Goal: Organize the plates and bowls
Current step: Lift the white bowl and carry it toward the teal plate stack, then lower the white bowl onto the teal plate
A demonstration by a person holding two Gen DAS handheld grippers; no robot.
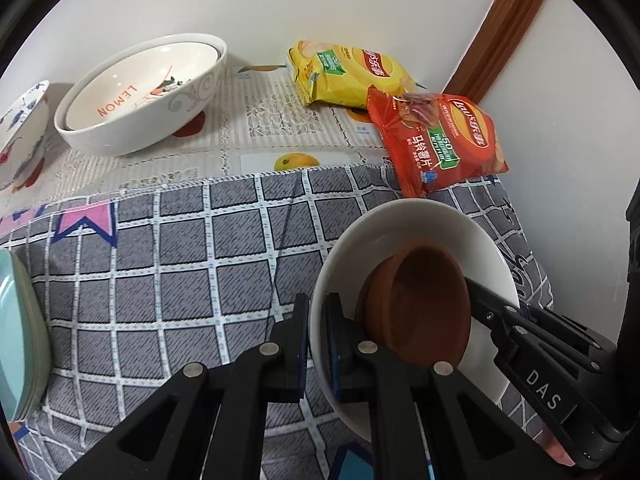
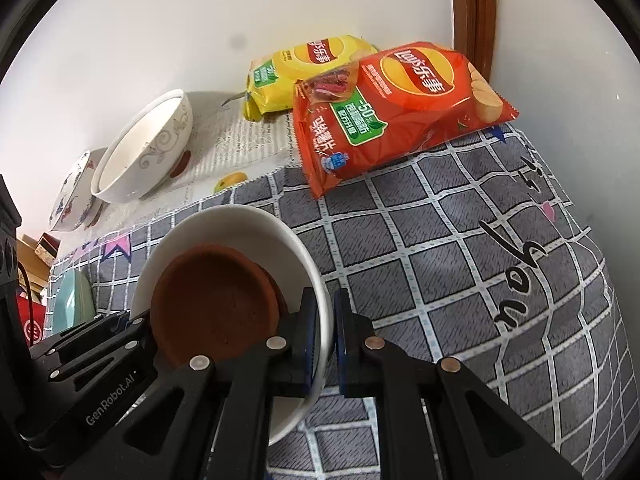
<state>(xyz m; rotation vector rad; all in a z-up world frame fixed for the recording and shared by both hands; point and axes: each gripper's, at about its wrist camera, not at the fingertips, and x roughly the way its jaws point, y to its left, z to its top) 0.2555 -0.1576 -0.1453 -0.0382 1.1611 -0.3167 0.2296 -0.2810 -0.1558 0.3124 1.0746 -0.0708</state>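
Between my two hands: round white ceramic bowl [image 1: 404, 216] nesting brown clay saucer [image 1: 420, 300], left hand-held gripper [image 1: 318, 340] and right hand-held gripper [image 2: 325, 332] pinching opposite rims.

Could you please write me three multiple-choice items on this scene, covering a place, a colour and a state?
1. Where does the brown dish lie?
A. inside the white bowl
B. on the yellow chip bag
C. in the LEMON bowl

2. What colour is the chip bag nearer the white bowl?
A. green
B. red
C. blue

3. How does the left gripper stand?
A. wide open
B. holding a bag
C. shut on the white bowl's rim

Answers: 1 A, white wall surrounds the dish; 2 B, red bag lies closer; 3 C, rim sits between its pads.
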